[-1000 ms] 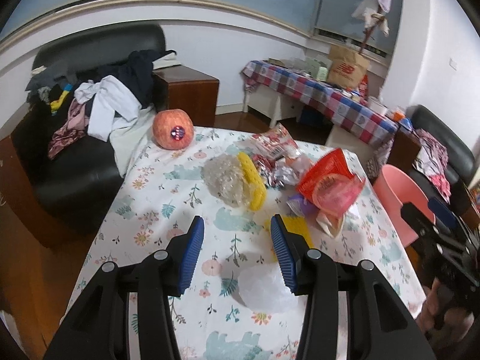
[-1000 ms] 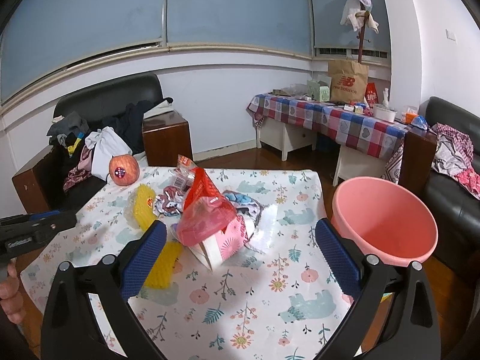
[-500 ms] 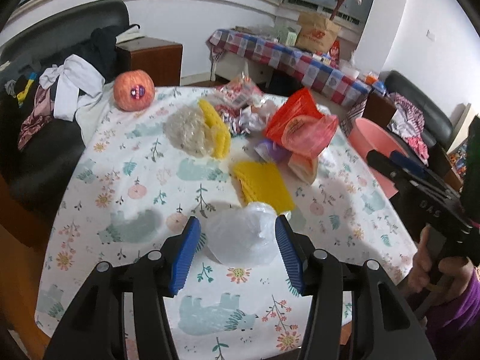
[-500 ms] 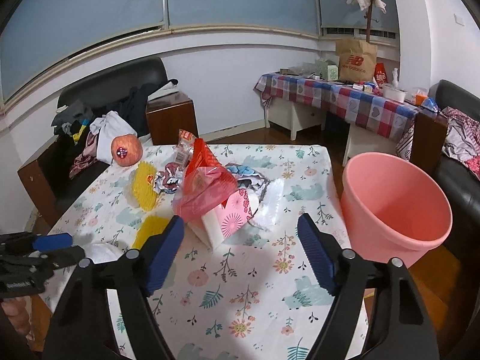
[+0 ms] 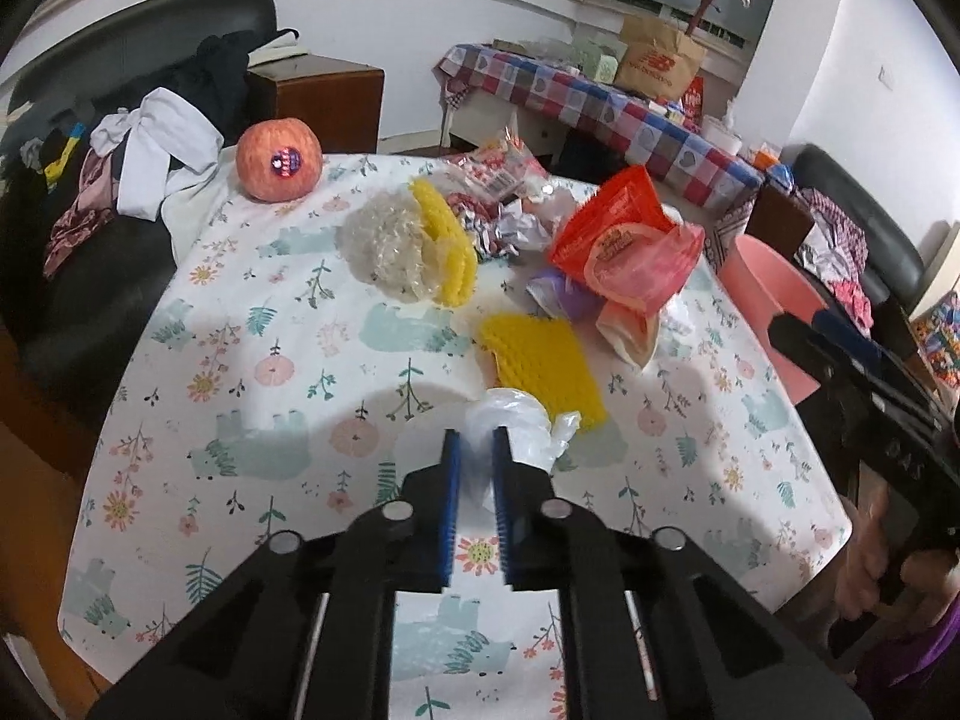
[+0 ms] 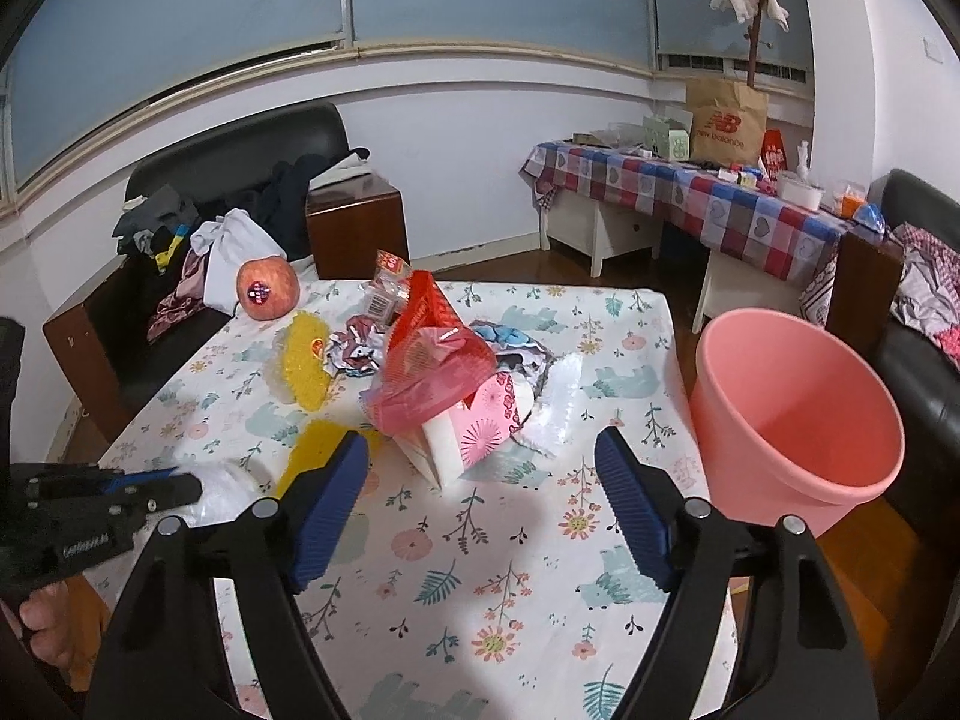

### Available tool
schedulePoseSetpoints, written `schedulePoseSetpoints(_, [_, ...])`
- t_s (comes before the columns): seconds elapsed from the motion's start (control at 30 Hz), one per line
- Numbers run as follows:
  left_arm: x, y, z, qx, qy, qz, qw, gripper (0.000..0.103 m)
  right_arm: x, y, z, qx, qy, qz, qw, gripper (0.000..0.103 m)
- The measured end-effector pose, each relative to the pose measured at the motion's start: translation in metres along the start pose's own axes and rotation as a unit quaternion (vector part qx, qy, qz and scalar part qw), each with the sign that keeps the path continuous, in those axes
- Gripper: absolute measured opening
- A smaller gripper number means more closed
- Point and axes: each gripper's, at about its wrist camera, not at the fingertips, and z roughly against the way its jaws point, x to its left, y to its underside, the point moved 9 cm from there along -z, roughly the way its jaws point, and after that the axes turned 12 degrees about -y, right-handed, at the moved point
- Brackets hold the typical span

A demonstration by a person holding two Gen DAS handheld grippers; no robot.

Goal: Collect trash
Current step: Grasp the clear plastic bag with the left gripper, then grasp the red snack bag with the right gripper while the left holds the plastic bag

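Clear plastic bag (image 5: pixel 510 426) pinched between nearly closed blue pads of left gripper (image 5: pixel 474 444), at near table (image 5: pixel 180 420) edge. Step judged: first pickup secured. Next move: lift and carry to pink bucket (image 6: pixel 798 414), seen empty beside table. Right gripper (image 6: pixel 480 462) held wide open, nothing gripped. Beyond: yellow foam net (image 5: pixel 540 360), red wrapper heap (image 5: pixel 624 246), apple (image 5: pixel 277 159) uncollected.

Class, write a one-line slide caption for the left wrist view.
Left claw shut on a crumpled clear plastic bag beside a yellow foam net.
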Motion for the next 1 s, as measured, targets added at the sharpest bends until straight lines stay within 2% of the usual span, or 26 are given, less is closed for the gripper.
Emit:
schedulePoseSetpoints(0.33, [0.0,-0.034,0.026,-0.051,-0.037,0.013,0.998,0.007,0.008,0.004,0.012,-0.003,-0.014,0.004,1.0,0.078])
schedulePoseSetpoints(0.57, [-0.011,-0.051,0.045,-0.079,-0.059,0.002,0.9951,0.007,0.009,0.001,0.019,-0.016,-0.03,-0.006,0.999,0.078])
schedulePoseSetpoints(0.77, [-0.013,-0.057,0.055,-0.087,-0.073,0.004,0.9935,0.007,0.01,-0.002,0.02,-0.021,-0.041,-0.009,0.999,0.078])
schedulePoseSetpoints(1.0, [-0.01,-0.064,0.04,-0.073,-0.078,0.01,0.9942,0.007,0.006,-0.003,0.003,-0.006,-0.047,-0.013,0.999,0.078])
